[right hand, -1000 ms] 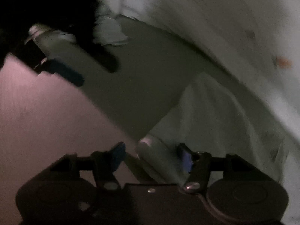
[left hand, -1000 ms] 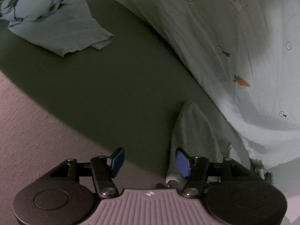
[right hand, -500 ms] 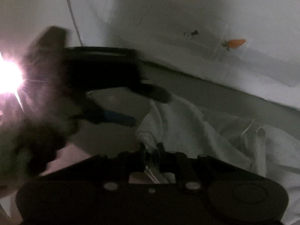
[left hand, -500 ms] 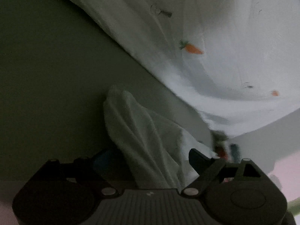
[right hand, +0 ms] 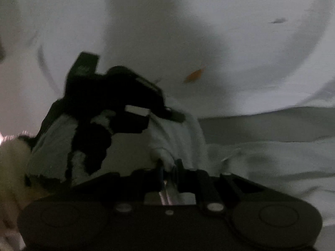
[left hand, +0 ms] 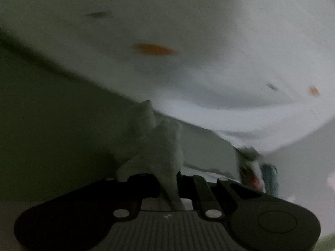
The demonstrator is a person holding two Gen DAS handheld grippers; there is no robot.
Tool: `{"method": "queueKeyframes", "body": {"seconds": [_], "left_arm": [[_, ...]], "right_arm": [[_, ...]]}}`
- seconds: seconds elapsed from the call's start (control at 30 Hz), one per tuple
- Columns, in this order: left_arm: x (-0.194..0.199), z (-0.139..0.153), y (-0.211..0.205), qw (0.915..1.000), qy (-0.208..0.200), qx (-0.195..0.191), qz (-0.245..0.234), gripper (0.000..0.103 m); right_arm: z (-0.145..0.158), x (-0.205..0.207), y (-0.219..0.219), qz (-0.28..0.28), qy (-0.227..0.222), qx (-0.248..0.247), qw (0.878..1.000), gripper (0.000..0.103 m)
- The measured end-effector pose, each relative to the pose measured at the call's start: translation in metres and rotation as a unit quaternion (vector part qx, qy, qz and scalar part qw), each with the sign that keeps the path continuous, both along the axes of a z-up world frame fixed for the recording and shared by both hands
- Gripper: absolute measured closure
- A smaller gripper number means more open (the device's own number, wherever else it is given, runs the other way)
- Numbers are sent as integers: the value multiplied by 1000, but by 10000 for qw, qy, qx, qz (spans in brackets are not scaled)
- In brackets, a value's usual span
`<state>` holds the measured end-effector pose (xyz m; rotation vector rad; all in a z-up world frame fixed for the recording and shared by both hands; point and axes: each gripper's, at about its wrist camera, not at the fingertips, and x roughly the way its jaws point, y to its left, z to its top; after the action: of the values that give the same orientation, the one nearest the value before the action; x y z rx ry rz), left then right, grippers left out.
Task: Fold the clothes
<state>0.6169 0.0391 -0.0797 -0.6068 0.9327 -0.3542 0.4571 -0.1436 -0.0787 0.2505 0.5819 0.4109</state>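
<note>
Both tools are pinched on the pale garment: left tool just clamped, right tool gripping. Lift evenly, keep the edge taut.

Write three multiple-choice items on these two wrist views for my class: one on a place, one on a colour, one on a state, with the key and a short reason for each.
1. Where is the pale garment held by the left gripper?
A. between its jaws
B. lying apart from it
C. draped over its body

2. What colour are the small carrot prints on the white sheet?
A. blue
B. orange
C. green

3. How is the right gripper?
A. wide open
B. shut on cloth
C. shut on nothing

Key: 1 A, the cloth runs down between the closed jaws. 2 B, the blurred prints are orange. 3 B, its jaws pinch a fold of the pale garment.
</note>
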Motion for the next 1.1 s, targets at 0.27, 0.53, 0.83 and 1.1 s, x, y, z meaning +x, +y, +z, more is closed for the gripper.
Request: {"method": "queueKeyframes", "body": {"seconds": [0.27, 0.53, 0.83, 1.1], "left_arm": [[22, -34, -182, 9791, -189, 1468, -1396, 37], [-25, -64, -174, 9663, 15, 2298, -1156, 30], [-51, -106, -143, 9597, 804, 2655, -449, 24], [-69, -98, -99, 9769, 1065, 1851, 93, 23]], "right_arm": [[-63, 15, -147, -1771, 1121, 179, 9776, 85], [-92, 2, -190, -1881, 1566, 210, 9694, 68], [-122, 28, -156, -1029, 1706, -545, 9784, 68], [-101, 15, -131, -771, 856, -1703, 9786, 49]]}}
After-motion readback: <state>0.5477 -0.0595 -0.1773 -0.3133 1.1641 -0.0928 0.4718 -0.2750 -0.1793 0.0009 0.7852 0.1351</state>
